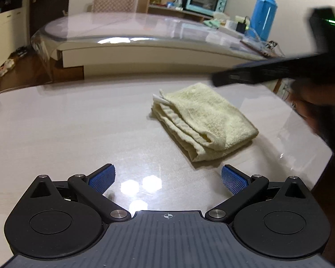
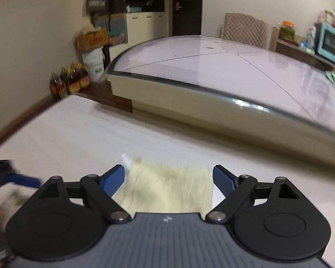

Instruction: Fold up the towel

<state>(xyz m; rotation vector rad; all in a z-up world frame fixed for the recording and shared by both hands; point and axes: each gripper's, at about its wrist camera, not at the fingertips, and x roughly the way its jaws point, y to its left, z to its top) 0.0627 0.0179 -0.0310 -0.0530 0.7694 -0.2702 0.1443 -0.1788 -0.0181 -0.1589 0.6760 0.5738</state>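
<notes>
A pale yellow towel [image 1: 204,120] lies folded into a thick rectangle on the white table [image 1: 67,134], with a white label at its far left corner. My left gripper [image 1: 167,177] is open and empty, just short of the towel's near end. My right gripper [image 2: 168,177] is open and empty above the towel [image 2: 169,187], which shows blurred between its blue pads [image 2: 112,181]. In the left wrist view the right gripper's black body [image 1: 279,69] hangs above the towel's far right. The left gripper's blue finger [image 2: 22,179] shows at the left edge of the right wrist view.
A second table with a glossy clear cover [image 1: 145,29] stands beyond the white one. Behind it are a teal toaster oven [image 1: 204,0], a blue thermos [image 1: 263,15] and a padded chair [image 1: 114,0]. Bottles [image 2: 71,81] and a white bucket [image 2: 93,63] stand on the floor by the wall.
</notes>
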